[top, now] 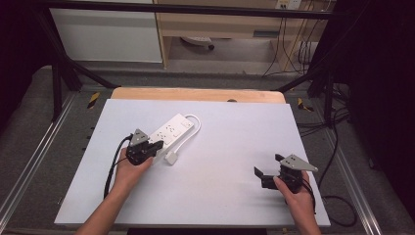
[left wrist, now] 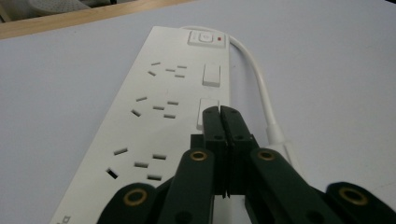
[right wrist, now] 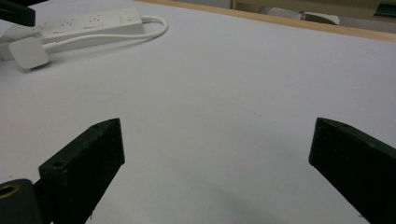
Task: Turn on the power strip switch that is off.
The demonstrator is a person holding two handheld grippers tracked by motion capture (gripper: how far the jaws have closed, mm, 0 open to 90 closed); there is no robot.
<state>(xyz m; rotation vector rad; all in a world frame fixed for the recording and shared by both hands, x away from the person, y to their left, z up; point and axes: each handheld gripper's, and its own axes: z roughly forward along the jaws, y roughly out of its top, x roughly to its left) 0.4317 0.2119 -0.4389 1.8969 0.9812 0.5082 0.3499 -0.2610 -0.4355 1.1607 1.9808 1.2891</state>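
On left half of table (top: pixel 205 196): power strip (top: pixel 169 131), long axis diagonal, switch end toward far right, wide bare surface rightward. Left gripper (top: pixel 157 147) pressed together, empty, over strip. Right gripper (top: pixel 266 171) spread apart.

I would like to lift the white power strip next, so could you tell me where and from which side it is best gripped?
Grip the power strip across its narrow width, near the middle, coming straight down from above. It lies flat with long parallel edges that jaws can span, and its cable curls round the far end, so stay clear of that.
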